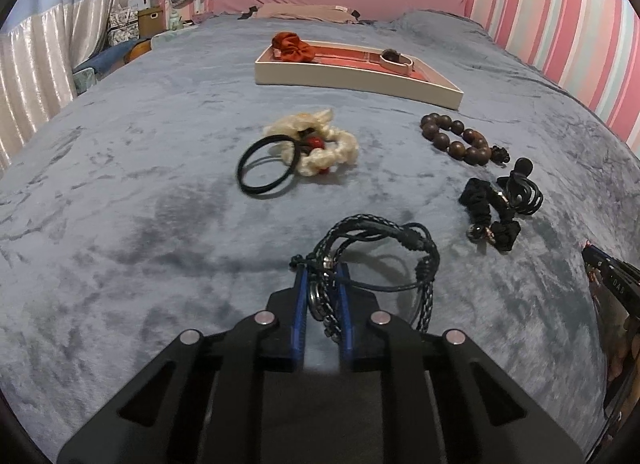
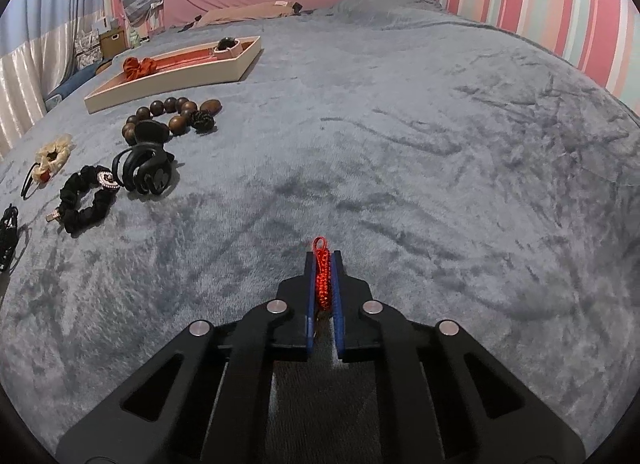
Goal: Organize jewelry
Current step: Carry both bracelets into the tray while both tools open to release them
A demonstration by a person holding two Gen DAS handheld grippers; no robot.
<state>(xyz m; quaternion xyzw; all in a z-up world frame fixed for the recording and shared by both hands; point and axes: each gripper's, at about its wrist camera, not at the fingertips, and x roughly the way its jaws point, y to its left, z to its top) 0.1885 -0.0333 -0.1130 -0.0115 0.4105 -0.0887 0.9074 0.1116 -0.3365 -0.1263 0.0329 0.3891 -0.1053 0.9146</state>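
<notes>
The left gripper (image 1: 323, 270) is clamped on a bundle of dark braided cord bracelets (image 1: 376, 248), whose loops spill toward 2 o'clock over the grey plush bedspread (image 1: 120, 223). The right gripper (image 2: 323, 260) pinches a red woven cord bracelet (image 2: 322, 280), its small loop poking out at 12 o'clock.

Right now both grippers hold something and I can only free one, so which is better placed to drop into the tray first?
Left. The left gripper, shut on the black bracelets, faces the tray head-on. The right gripper, holding a red cord, sees it far off to its left.
</notes>
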